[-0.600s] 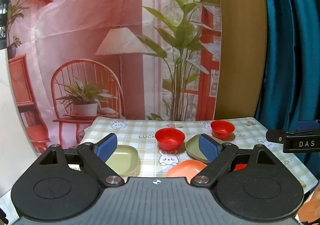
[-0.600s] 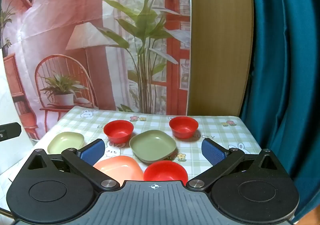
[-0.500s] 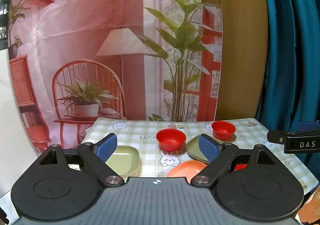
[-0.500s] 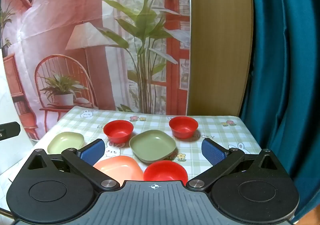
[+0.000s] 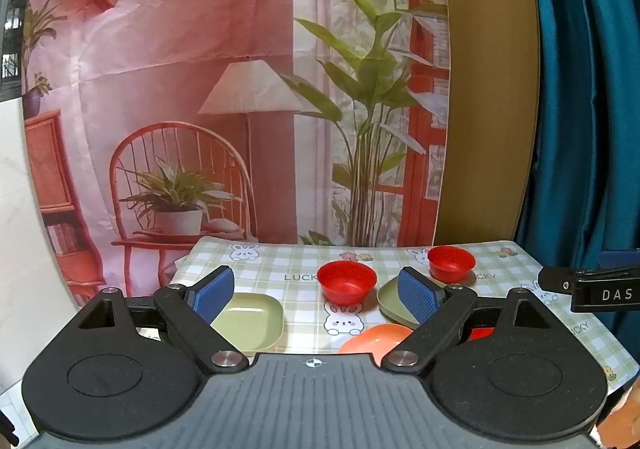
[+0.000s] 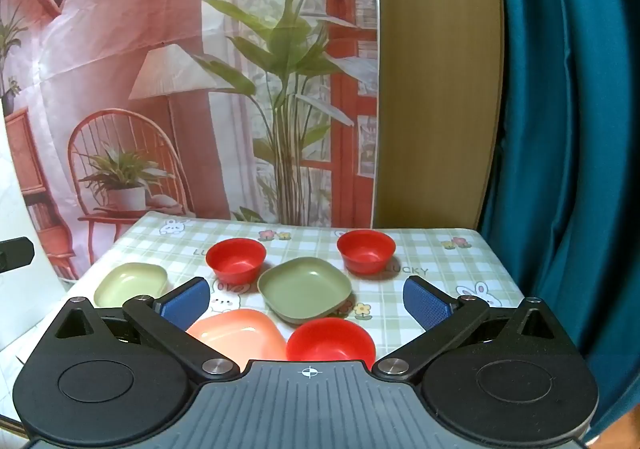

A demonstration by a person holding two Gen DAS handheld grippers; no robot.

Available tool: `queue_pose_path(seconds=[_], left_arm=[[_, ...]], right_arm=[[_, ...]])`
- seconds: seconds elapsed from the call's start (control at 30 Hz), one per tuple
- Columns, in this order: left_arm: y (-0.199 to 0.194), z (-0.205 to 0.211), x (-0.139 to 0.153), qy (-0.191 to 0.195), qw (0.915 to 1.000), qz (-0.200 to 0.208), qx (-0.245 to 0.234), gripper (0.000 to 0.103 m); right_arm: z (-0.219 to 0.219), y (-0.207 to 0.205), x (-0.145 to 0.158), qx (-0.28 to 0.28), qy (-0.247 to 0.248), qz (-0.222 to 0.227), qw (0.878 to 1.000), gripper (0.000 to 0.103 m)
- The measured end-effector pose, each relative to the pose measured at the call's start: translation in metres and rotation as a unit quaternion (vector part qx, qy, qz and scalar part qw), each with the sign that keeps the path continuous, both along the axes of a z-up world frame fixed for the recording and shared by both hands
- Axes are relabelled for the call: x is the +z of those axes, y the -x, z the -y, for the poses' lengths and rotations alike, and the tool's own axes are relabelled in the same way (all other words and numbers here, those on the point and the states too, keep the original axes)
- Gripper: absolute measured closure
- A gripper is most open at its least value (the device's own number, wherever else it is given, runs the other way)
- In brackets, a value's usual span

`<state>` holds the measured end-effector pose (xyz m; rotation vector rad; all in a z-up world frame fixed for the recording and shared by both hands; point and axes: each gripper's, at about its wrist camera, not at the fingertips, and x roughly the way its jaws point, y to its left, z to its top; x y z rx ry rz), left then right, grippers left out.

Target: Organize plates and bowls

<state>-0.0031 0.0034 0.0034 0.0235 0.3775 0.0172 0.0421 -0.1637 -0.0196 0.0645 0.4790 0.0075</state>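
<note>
Both grippers — left [image 5: 316,291] and right [image 6: 306,299] — are spread wide with nothing in them, hovering over the near edge of the table [image 6: 448,261]. Three red bowls [image 6: 236,259], two green plates [image 6: 306,287] and an orange plate [image 6: 240,333] sit loose on the checked cloth — none stacked.

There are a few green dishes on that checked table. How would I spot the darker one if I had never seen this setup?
Start at the table's green checked bunny cloth in the right wrist view. Near its middle, between two red bowls at the back and a third red bowl in front, sits the darker green plate. It is olive; the pale green plate lies alone at the left edge.
</note>
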Motion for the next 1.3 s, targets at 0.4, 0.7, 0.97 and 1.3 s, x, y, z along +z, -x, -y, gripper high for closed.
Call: queue_pose_path(seconds=[0.4, 0.7, 0.97, 1.3], left_arm=[[0.0001, 0.0012, -0.0005, -0.001, 1.0, 0.0, 0.0, 0.013], [-0.0002, 0.0013, -0.0009, 0.0, 1.0, 0.0, 0.001, 0.013], [0.0011, 0.0005, 0.0009, 0.002, 1.0, 0.002, 0.002, 0.012], [0.0012, 0.0006, 0.0029, 0.005, 1.0, 0.005, 0.001, 0.013]], right_arm=[[0.0002, 0.0, -0.0001, 0.0, -0.001, 0.0, 1.0, 0.0], [0.0002, 0.0003, -0.0003, 0.0, -0.001, 0.0, 1.0, 0.0], [-0.0019, 0.003, -0.0009, 0.001, -0.001, 0.001, 1.0, 0.0], [-0.0005, 0.0052, 0.0004, 0.001, -0.001, 0.005, 1.0, 0.0]])
